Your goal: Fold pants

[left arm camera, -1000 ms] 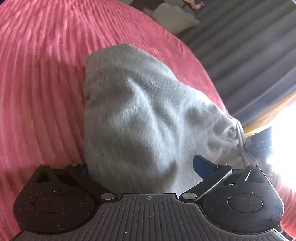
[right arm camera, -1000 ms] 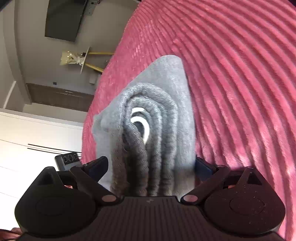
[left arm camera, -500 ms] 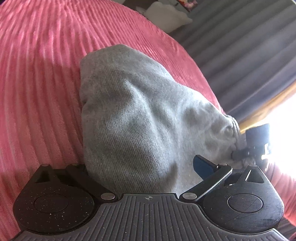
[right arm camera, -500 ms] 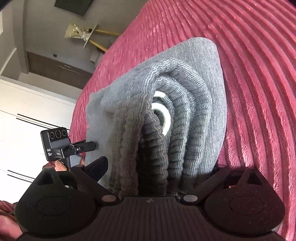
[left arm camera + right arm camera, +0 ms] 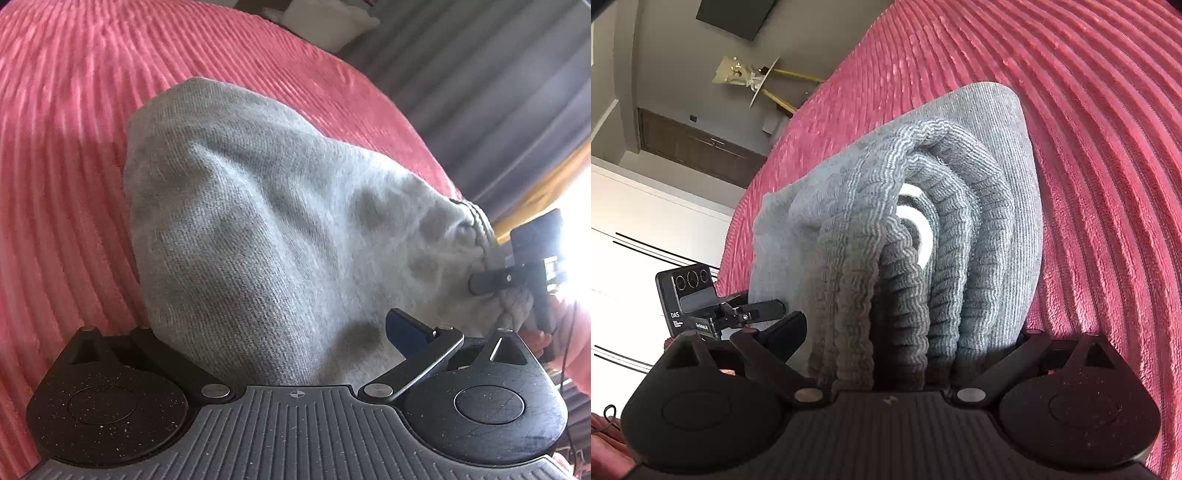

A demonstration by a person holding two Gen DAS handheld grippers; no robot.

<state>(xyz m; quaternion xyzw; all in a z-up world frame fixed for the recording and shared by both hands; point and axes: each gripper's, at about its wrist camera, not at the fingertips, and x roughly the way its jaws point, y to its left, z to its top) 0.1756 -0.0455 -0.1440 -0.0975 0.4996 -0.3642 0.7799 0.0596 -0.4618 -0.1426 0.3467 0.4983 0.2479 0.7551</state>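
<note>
Bunching thick between both tools, the grey sweatpants (image 5: 266,221) rise off the pink ribbed bedspread (image 5: 62,155) as a folded bundle, with the far end of the fabric lying on the cover. The left gripper (image 5: 273,339) is clenched on the plain fleece side of the bundle; its left finger is hidden behind the cloth, while the blue pad of its right finger (image 5: 406,325) shows beside it. At the right edge of that view the other tool's black body (image 5: 535,266) stands against the ribbed waistband, with bright window glare behind it and grey curtains (image 5: 498,92) above. A white pillow (image 5: 325,22) sits at the far edge of the bed.

From the right wrist view, the right gripper (image 5: 908,343) is grasping the stacked waistband (image 5: 923,229), whose elastic ridges curl in nested arcs around a white drawstring loop (image 5: 916,221). The layers fill the whole gap between the fingers and block the sight of anything directly ahead. The left tool's camera block (image 5: 689,299) pokes in at the left, touching the bundle's side. Beyond the bed are white cabinet doors (image 5: 646,251), a dark wall-mounted screen (image 5: 735,14) and a gold-legged side table (image 5: 764,81)
</note>
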